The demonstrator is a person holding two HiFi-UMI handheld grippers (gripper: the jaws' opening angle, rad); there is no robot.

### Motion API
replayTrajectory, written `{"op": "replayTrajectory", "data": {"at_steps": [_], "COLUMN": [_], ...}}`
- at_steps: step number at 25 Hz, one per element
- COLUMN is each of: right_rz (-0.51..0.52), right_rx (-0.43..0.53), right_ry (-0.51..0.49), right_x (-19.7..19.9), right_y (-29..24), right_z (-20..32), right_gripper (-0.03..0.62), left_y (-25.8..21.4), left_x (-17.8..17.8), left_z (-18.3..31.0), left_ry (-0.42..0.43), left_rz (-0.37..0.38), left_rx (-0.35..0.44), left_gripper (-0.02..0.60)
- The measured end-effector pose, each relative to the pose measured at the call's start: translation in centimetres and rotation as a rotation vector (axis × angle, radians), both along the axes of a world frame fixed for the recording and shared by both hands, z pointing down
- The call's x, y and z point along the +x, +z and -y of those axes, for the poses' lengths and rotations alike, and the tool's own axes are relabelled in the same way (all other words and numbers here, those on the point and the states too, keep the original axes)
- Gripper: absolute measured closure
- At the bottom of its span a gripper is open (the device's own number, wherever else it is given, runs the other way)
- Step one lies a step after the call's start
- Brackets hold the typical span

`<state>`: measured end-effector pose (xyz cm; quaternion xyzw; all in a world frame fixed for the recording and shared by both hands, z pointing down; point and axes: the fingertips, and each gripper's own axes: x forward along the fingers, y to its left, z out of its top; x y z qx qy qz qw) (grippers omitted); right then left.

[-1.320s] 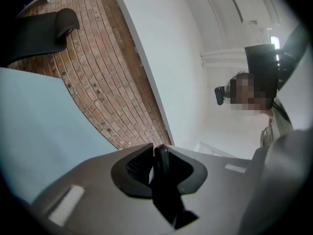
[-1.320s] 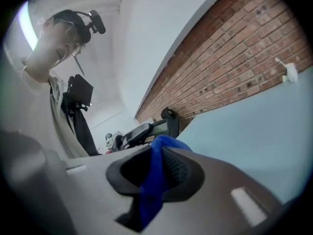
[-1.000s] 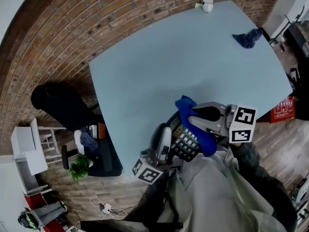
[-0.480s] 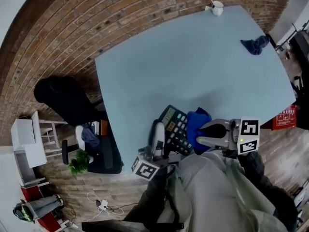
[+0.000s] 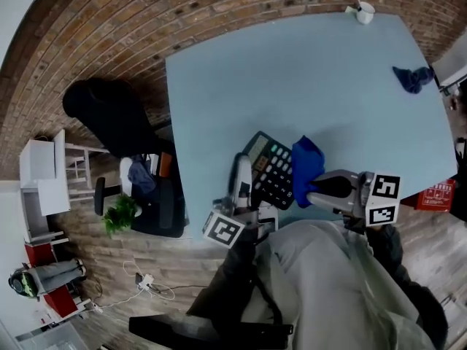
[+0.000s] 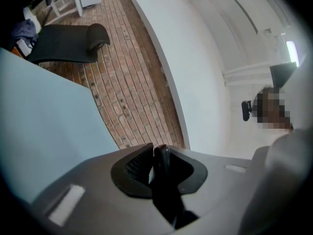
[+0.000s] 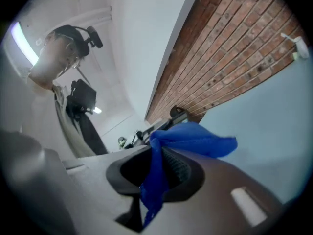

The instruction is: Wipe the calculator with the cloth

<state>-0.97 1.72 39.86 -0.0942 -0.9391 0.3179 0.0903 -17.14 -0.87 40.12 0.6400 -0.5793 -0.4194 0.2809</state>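
The black calculator [image 5: 268, 170] is over the near edge of the light blue table [image 5: 292, 79], its keys facing up. My left gripper [image 5: 244, 168] is shut on its left edge; in the left gripper view that dark thin edge [image 6: 161, 156] stands between the jaws of the left gripper [image 6: 155, 164]. A blue cloth [image 5: 306, 162] lies bunched against the calculator's right side. The right gripper [image 5: 311, 192] is shut on it. In the right gripper view the cloth [image 7: 193, 140] hangs out from between the jaws of the right gripper [image 7: 157, 174].
A second blue cloth [image 5: 412, 77] lies near the table's far right edge. A white cup [image 5: 363, 11] with a spoon stands at the far corner. A black chair [image 5: 109, 122], a plant [image 5: 119, 214] and white shelves [image 5: 45, 184] stand left of the table.
The blue cloth has slid from over the calculator's far end and face to its right side, so more keys show. Both grippers have shifted a little with it.
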Motion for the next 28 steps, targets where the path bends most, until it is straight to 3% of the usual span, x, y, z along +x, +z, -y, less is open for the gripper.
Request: {"op": "replayTrajectory", "data": {"at_steps": [3, 6, 9, 12, 14, 17, 20, 22, 23, 28], "right_rz": [-0.044, 0.004, 0.068, 0.101, 0.100, 0.070, 0.041, -0.020, -0.061, -0.293], "right_rx": [0.106, 0.154, 0.158, 0.154, 0.128, 0.063, -0.001, -0.002, 0.000, -0.002], "right_ry": [-0.130, -0.124, -0.009, 0.192, 0.246, 0.155, -0.084, -0.165, -0.148, 0.096], "right_x": [-0.8, -1.6, -1.9, -1.7, -2.0, -3.0, -3.6, -3.6, -3.5, -0.5], "right_y": [0.8, 0.4, -0.7, -1.4, -1.1, 0.5, 2.1, 4.1, 5.6, 13.5], "right_z": [-3.2, -2.6, 0.1, 3.8, 4.7, 2.0, -3.9, -6.1, -5.9, -0.1], "right_gripper": [0.531, 0.531, 0.531, 0.531, 0.531, 0.531, 0.531, 0.531, 0.531, 0.531], "left_y": [0.4, 0.8, 0.8, 1.1, 1.9, 4.0, 5.3, 5.8, 6.4, 11.6], "left_x": [-0.9, -1.1, -1.5, -2.1, -2.6, -3.5, -3.8, -3.7, -3.7, -2.4], "left_z": [-0.1, -0.5, -1.3, -2.0, -2.3, -2.6, -2.4, -1.4, -0.7, 2.7], "left_ry": [-0.036, -0.046, -0.063, -0.092, -0.122, -0.161, -0.166, -0.135, -0.112, 0.078], "left_rz": [-0.114, -0.160, -0.197, -0.239, -0.268, -0.307, -0.347, -0.331, -0.303, -0.110], "left_rx": [0.025, 0.025, 0.044, 0.055, 0.040, -0.006, -0.011, -0.002, -0.009, -0.165], "left_gripper": [0.529, 0.531, 0.529, 0.529, 0.529, 0.529, 0.531, 0.531, 0.531, 0.531]}}
